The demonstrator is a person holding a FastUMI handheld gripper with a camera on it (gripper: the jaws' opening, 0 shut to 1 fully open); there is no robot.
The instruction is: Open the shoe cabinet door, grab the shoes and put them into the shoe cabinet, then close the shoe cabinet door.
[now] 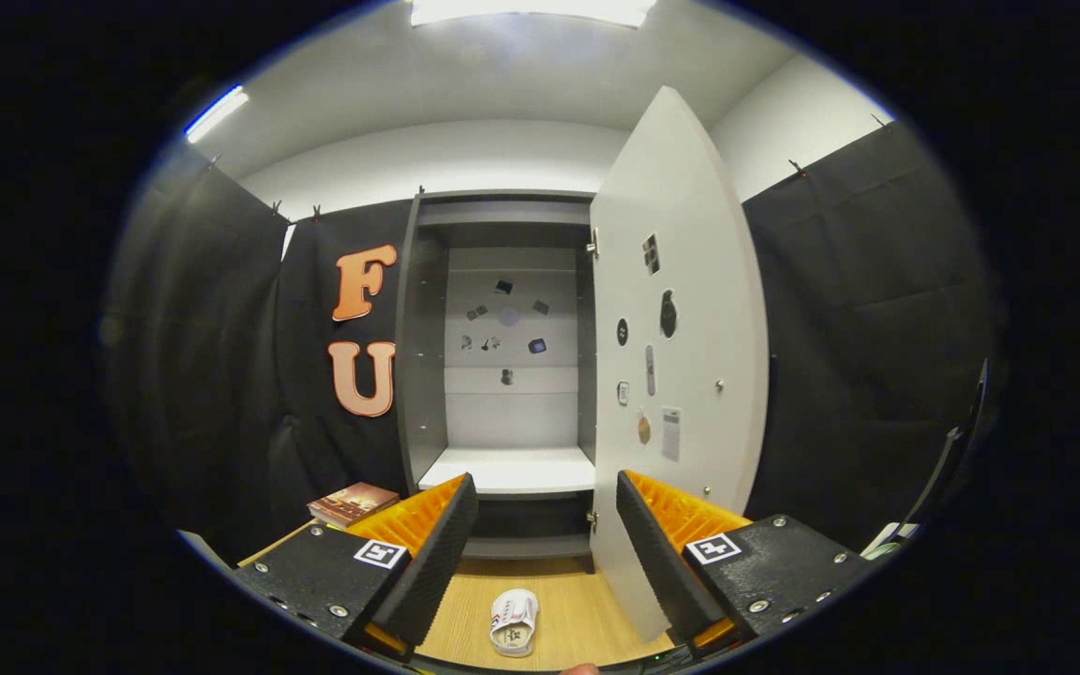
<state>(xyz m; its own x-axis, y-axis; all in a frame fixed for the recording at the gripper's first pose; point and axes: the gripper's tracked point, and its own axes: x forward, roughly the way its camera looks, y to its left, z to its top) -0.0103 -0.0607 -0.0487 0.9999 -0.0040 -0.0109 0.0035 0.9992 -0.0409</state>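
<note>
Claw (547, 525) spread, empty, above light soft slipper (514, 622) on floor before open cabinet (502, 337); prob. pinch its side edge.

Gripper (547, 534) held level, aimed straight forward. Jaws spread wide, with a clear gap between them; nothing is clamped and neither inner face touches anything. Left finger (427, 553) and right finger (657, 553) sit at matching height and angle slightly inward toward their tips. Ribbed inner pads face each other across the gap. Each finger base carries a square marker. Holding hand possibly just visible at bottom, too small to confirm.
</note>
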